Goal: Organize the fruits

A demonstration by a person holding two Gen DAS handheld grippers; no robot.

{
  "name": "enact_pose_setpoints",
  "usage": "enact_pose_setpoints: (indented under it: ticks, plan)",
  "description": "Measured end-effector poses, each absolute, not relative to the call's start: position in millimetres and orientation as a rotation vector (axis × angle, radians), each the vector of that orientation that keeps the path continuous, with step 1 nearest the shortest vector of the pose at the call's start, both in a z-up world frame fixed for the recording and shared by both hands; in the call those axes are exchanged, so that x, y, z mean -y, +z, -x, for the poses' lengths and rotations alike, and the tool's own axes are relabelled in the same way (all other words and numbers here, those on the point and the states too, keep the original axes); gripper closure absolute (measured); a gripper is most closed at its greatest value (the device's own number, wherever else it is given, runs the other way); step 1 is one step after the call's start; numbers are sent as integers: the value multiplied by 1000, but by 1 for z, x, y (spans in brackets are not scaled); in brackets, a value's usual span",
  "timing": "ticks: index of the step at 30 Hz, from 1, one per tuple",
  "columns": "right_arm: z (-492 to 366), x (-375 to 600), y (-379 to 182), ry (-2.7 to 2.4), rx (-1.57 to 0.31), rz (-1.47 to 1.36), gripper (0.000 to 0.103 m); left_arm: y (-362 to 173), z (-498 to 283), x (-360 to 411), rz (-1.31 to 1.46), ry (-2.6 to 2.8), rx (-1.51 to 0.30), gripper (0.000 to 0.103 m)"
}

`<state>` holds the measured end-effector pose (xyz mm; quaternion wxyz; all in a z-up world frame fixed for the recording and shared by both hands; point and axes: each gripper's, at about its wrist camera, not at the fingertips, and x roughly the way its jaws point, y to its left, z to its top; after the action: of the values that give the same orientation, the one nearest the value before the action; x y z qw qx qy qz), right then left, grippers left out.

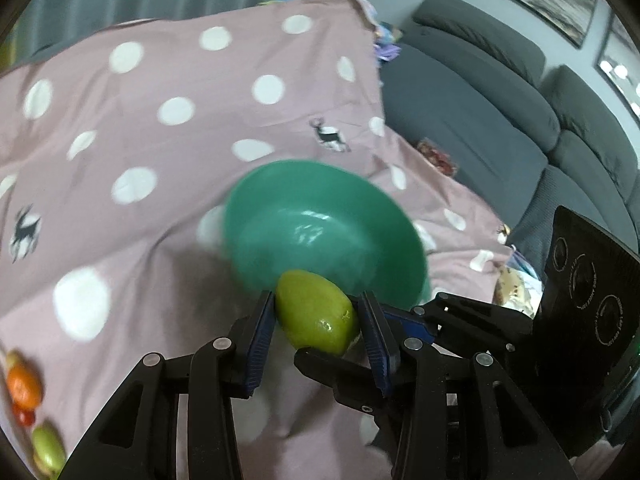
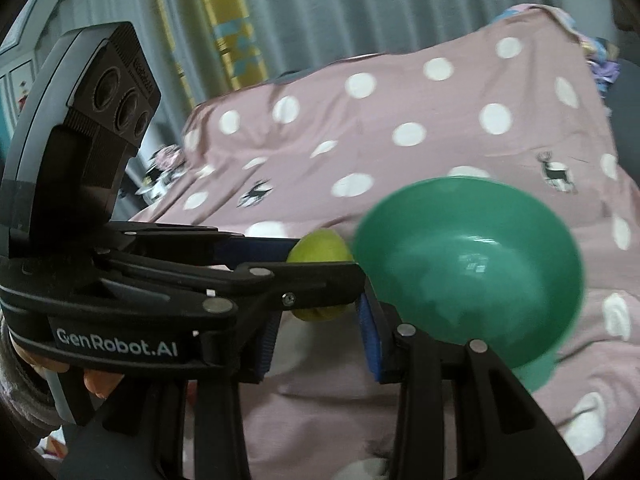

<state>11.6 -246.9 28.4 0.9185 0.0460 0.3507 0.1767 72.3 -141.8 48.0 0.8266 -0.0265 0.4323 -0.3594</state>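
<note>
My left gripper [image 1: 316,300] is shut on an oval green fruit [image 1: 316,316], its blue pads pressing on both sides. The fruit hangs just in front of the near rim of an empty green bowl [image 1: 328,240], which sits on the pink dotted cloth [image 1: 160,160]. In the right wrist view the left gripper [image 2: 324,258] reaches in from the left with the fruit [image 2: 320,246] beside the bowl [image 2: 468,272]. My right gripper [image 2: 318,316] is close under the left one. Its pads stand apart and press on nothing. One of its fingers [image 1: 332,372] crosses below the fruit.
An orange [image 1: 24,386], a small red fruit [image 1: 26,418] and another green fruit [image 1: 48,450] lie on the cloth at the lower left. A grey sofa [image 1: 480,120] runs along the right. Curtains [image 2: 320,8] hang behind. A hand [image 2: 100,384] holds the left gripper.
</note>
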Motion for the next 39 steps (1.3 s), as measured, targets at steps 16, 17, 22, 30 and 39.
enact_pose_setpoints:
  ticks: [16, 17, 22, 30, 39]
  plan:
    - [-33, 287, 2, 223, -783, -130, 64, 22, -106, 198, 54, -771, -985, 60]
    - [-33, 289, 2, 219, -781, -136, 64, 22, -106, 198, 57, -766, -984, 58]
    - [-29, 293, 3, 186, -777, -146, 58, 26, -102, 194, 25, -725, -939, 30]
    - [-3, 281, 15, 216, -757, -124, 50, 43, -74, 155, -65, -608, -846, 22]
    - [18, 242, 24, 349, -763, -81, 50, 43, -45, 60, 20, -469, -882, 22]
